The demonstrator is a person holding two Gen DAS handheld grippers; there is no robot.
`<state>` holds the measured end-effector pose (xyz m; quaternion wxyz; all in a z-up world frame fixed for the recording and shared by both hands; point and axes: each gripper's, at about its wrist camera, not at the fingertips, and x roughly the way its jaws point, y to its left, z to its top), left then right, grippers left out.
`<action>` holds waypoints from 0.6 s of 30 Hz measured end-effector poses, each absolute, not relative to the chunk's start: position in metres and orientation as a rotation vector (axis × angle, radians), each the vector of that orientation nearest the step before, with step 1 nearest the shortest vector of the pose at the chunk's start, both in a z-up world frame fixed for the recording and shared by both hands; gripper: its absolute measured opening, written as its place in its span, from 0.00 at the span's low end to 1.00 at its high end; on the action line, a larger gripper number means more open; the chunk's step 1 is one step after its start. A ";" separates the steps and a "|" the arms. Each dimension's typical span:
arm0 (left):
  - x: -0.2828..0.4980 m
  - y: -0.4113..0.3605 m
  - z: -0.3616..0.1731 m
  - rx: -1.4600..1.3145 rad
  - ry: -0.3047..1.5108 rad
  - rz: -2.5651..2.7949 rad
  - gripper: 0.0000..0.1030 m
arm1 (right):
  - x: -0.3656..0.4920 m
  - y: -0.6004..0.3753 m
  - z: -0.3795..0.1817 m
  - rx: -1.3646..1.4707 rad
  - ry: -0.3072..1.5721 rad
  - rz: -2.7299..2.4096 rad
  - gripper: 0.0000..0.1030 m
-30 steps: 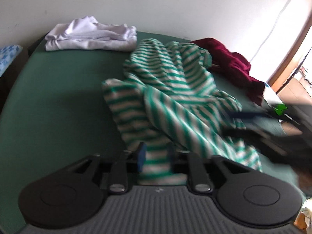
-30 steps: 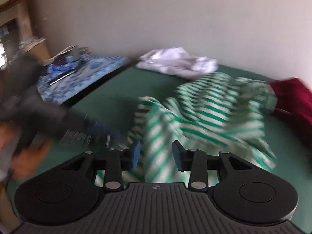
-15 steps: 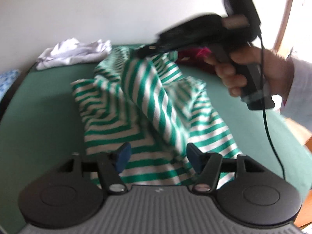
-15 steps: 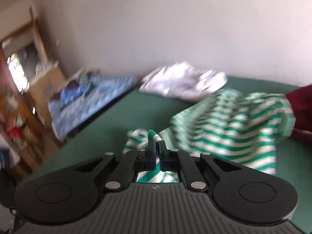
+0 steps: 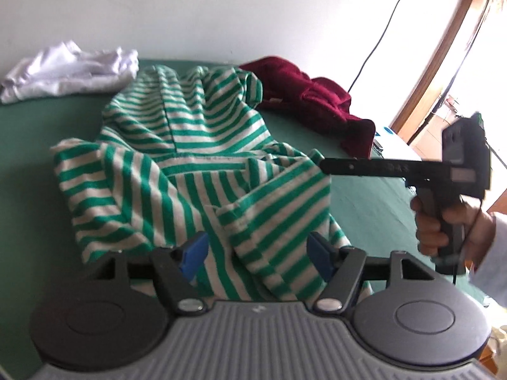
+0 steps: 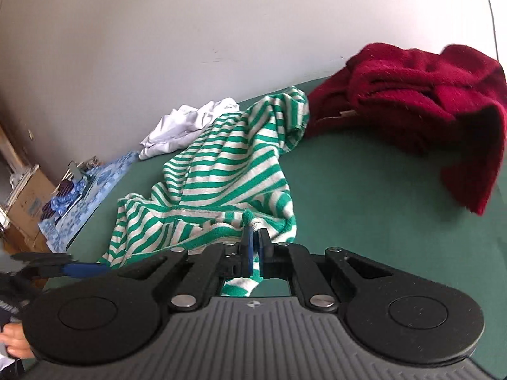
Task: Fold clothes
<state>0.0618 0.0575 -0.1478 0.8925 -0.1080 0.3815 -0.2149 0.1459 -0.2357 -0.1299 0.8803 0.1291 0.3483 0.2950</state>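
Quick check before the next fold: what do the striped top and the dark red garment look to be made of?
Striped top: looks like a soft cotton-type knit, matte; it drapes in loose folds and shows a stitched seam. Dark red garment: seemingly a thicker fleece or brushed knit, with a fuzzy, lint-flecked surface and bulky folds. Exact fibre can't be told.

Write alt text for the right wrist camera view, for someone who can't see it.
The right gripper is clamped shut on an edge of a green-and-white striped garment spread on a green surface. A crumpled dark red garment lies to its right, white clothing behind it.
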 end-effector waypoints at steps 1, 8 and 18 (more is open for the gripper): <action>0.069 0.059 -0.149 -0.237 0.791 -0.472 0.67 | 0.146 -0.234 -0.131 0.269 0.724 0.616 0.03; 0.088 0.064 -0.170 -0.345 0.834 -0.433 0.37 | 0.152 -0.231 -0.139 0.291 0.719 0.620 0.04; 0.054 0.054 -0.146 -0.276 0.709 -0.307 0.00 | 0.152 -0.234 -0.142 0.295 0.707 0.597 0.03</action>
